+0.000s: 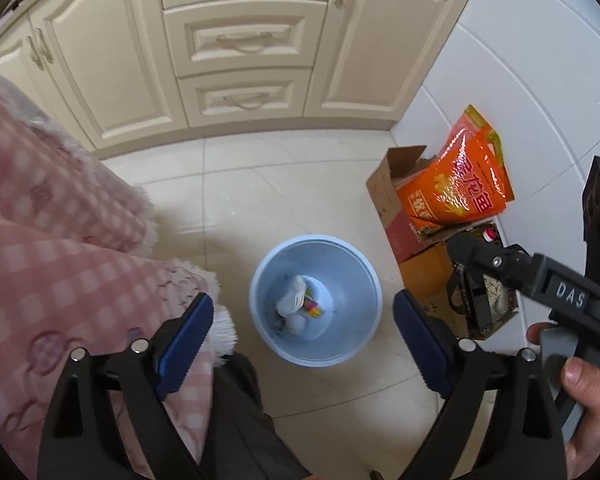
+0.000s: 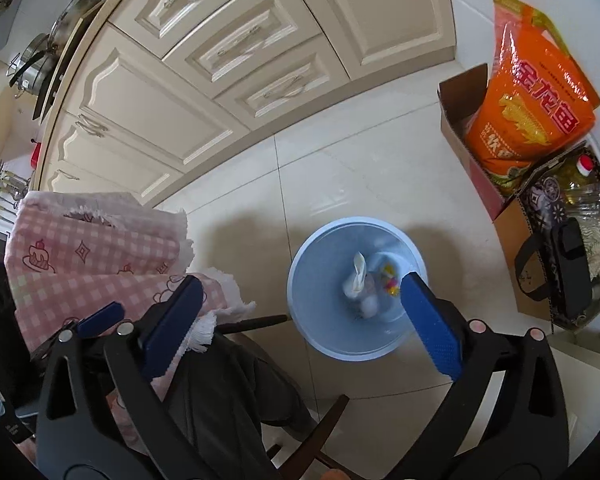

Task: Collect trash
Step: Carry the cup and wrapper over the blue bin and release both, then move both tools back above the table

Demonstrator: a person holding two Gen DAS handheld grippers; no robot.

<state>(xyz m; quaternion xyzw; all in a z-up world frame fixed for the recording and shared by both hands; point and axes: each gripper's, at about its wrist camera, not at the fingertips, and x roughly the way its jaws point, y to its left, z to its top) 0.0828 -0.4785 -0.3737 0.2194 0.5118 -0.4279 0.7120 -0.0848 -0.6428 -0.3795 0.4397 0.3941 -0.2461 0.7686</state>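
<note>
A light blue bin (image 1: 352, 344) stands on the tiled floor, seen from above in both views (image 2: 312, 320). Inside lie crumpled white tissues (image 1: 294, 300) and a small colourful wrapper (image 1: 314, 307); they also show in the right wrist view (image 2: 358, 280). My left gripper (image 1: 304, 344) is open and empty, high above the bin. My right gripper (image 2: 300, 328) is open and empty above the bin too; its body shows at the right of the left wrist view (image 1: 556, 284).
Cream cabinets (image 1: 244, 40) run along the back. A pink checked cloth (image 1: 60, 240) covers a surface at left over a dark chair (image 2: 236, 392). Cardboard boxes with an orange bag (image 1: 460, 176) and a bottle (image 2: 584, 184) stand at the right by the wall.
</note>
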